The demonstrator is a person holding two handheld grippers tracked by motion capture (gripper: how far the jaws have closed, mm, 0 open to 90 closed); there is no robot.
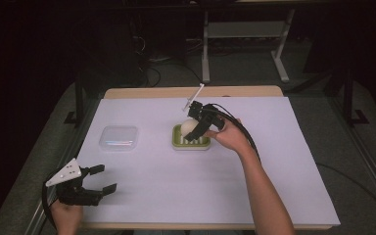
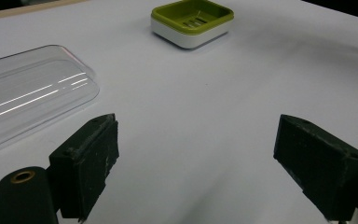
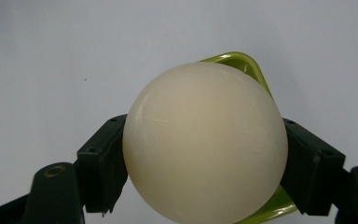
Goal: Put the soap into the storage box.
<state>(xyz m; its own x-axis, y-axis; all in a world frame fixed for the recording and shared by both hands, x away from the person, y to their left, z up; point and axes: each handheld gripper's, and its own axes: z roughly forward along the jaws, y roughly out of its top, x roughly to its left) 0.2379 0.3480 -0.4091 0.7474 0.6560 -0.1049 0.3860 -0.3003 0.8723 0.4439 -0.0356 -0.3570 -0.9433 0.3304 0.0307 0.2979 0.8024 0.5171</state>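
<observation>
A cream round soap (image 3: pixel 205 142) sits between the two black jaws of my right gripper (image 3: pixel 205 158), which is shut on it. In the high view the soap (image 1: pixel 189 128) hangs just over the green soap dish (image 1: pixel 177 140) near the table's middle, held by the right gripper (image 1: pixel 196 130). The dish's green rim (image 3: pixel 235 59) peeks out behind the ball. My left gripper (image 1: pixel 103 178) rests near the front left corner, open with nothing between its jaws. From the left gripper (image 2: pixel 196 168) view the dish (image 2: pixel 192 22) stands far ahead.
A clear plastic lid (image 1: pixel 119 137) lies left of the dish, also near the left gripper as the lid (image 2: pixel 28 95). White paper (image 1: pixel 186 186) covers the wooden table. Cables trail from both grippers. Dark floor and table legs lie beyond the far edge.
</observation>
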